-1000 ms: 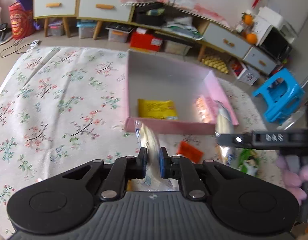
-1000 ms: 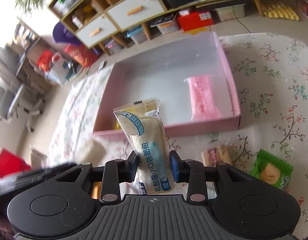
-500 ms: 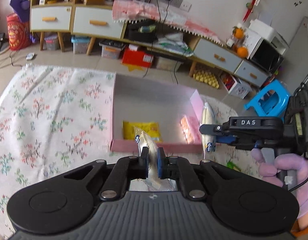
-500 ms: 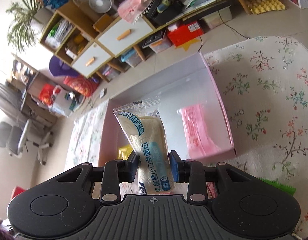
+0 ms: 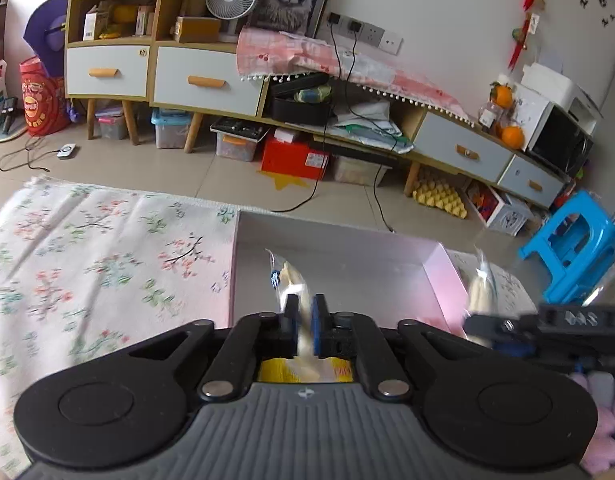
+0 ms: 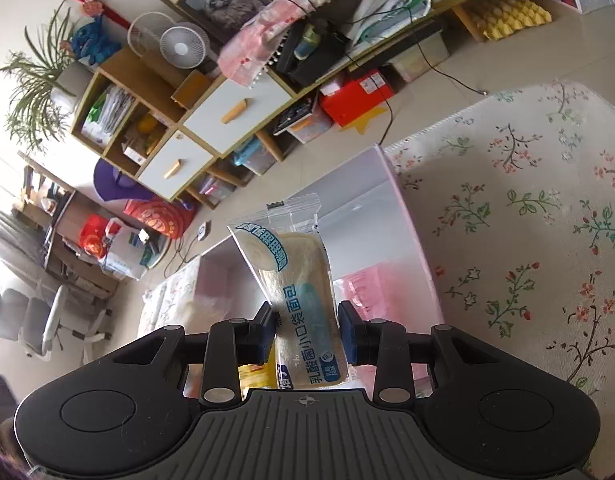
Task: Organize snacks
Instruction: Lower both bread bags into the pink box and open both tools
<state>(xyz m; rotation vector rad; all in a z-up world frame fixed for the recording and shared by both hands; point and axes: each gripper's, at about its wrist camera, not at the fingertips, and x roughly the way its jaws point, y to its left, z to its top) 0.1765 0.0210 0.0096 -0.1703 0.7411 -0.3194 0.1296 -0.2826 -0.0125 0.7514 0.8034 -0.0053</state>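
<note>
Left wrist view: both grippers are holding wrapped bread packets over the pink box (image 5: 443,276).

The left gripper (image 5: 304,330) is pinching a thin clear-wrapped bread packet (image 5: 285,280) edge-on, jaws nearly together, with a yellow snack bag (image 5: 275,370) lying below at 6 o'clock. The right gripper (image 6: 306,334) is clamping a lactic-acid bread packet (image 6: 297,280) upright, with a pink packet (image 6: 367,284) lying in the box at 3 o'clock.

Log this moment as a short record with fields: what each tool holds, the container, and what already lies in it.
left tool: shut on a clear-wrapped bread packet, held edge-on
right tool: shut on a bread packet with blue print, held upright
container: pink box on the floral cloth
in box: yellow packet, pink packet
</note>
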